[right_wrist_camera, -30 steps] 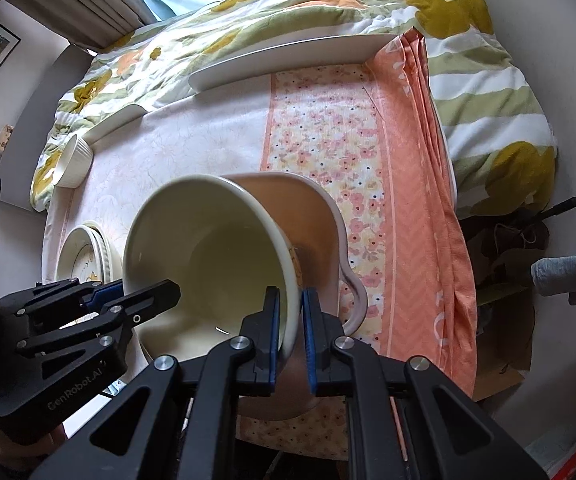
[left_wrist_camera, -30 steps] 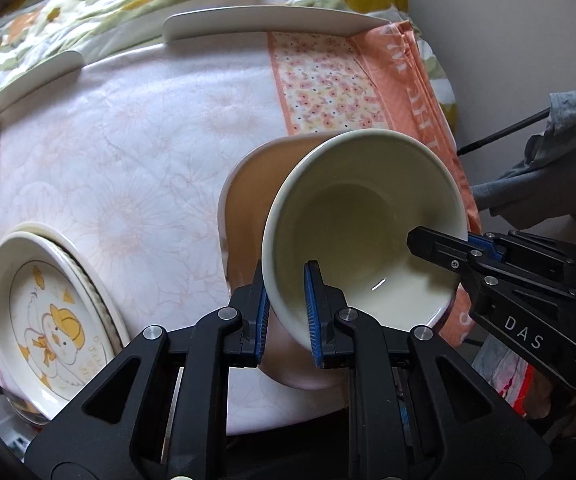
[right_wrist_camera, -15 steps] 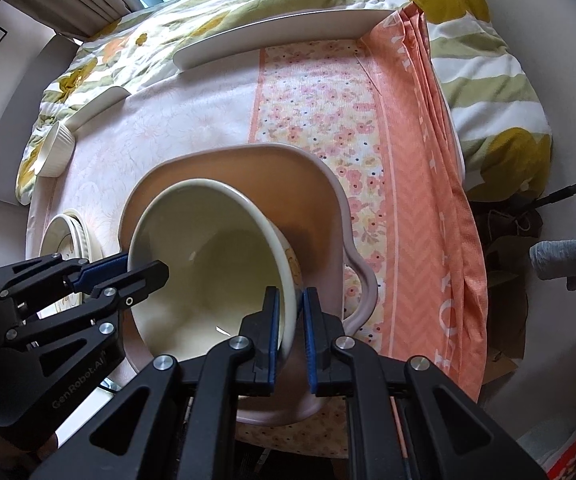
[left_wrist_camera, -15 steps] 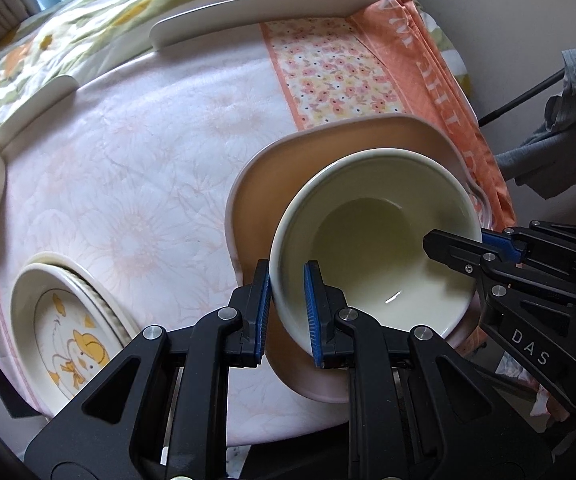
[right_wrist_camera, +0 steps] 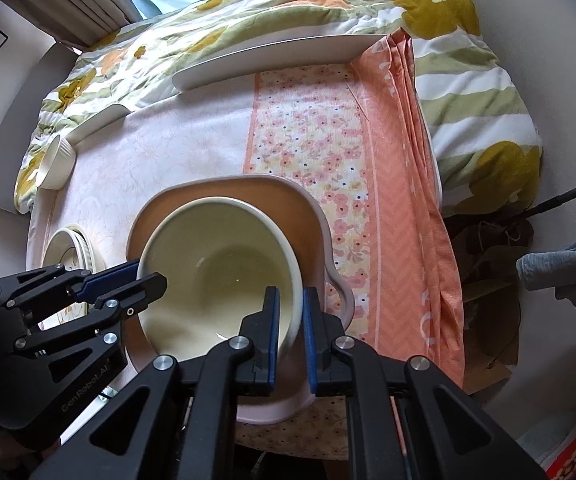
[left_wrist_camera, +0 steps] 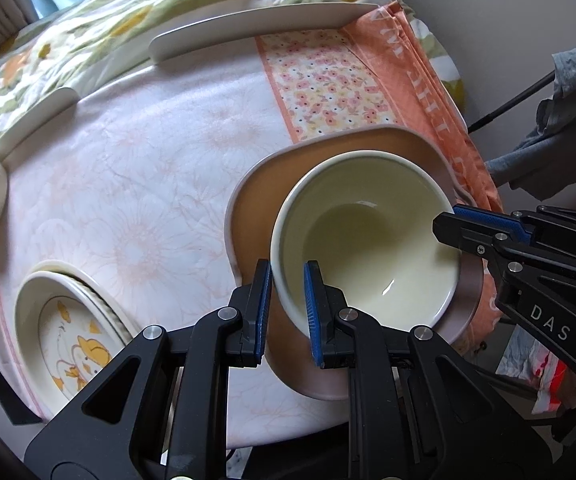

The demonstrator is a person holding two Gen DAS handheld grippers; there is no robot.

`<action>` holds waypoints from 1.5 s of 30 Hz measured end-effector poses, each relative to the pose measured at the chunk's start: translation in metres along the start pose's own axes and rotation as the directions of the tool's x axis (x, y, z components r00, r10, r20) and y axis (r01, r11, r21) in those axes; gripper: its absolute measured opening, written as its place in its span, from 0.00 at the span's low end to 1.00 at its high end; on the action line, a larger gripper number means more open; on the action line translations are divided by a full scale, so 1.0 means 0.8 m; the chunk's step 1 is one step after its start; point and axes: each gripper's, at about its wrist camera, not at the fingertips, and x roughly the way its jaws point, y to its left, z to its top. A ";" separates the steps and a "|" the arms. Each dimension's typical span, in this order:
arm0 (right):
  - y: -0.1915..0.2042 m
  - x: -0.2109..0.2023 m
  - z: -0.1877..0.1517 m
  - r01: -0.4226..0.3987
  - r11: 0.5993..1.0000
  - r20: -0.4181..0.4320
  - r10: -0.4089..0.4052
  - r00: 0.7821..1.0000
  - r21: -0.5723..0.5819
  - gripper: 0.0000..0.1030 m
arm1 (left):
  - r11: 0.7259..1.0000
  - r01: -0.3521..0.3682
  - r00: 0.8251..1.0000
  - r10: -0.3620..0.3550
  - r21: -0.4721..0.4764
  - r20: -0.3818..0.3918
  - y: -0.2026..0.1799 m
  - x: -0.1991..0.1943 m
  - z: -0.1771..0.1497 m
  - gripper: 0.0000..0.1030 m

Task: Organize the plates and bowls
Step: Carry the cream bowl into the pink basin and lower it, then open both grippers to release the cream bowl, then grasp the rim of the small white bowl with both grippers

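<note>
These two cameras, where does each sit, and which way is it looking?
Left wrist view: rides the left gripper, looking steeply down; jaws clamp the cream bowl rim, right gripper enters opposite.
Right wrist view: rides the right gripper, also looking down; jaws clamp the bowl's other side, left gripper enters.
Shared: bowl, tan tray, duck plate.

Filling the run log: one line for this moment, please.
stage: bowl onto pink dish | left tongs: shut on cream bowl rim | right tongs: shut on opposite rim | release: not yet

Soft daylight from the far window, sharp focus, faint glare, heavy fisheye bending, dark corners
</note>
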 end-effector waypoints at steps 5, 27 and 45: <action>0.000 -0.014 -0.003 -0.014 1.000 0.023 0.014 1.000 -0.008 0.10 | 1.000 0.000 1.000 0.001 -0.010 0.029 0.003 -0.018 -0.005 0.14; 0.152 -0.134 0.046 -0.088 0.815 0.259 0.282 0.924 -0.572 1.00 | 0.855 0.044 0.886 0.206 -0.516 0.415 0.222 -0.246 -0.128 0.98; 0.453 0.065 0.252 -0.284 0.754 -0.088 0.291 0.953 -0.592 0.84 | 0.578 0.227 0.918 0.142 -0.784 0.370 0.520 -0.127 -0.100 0.74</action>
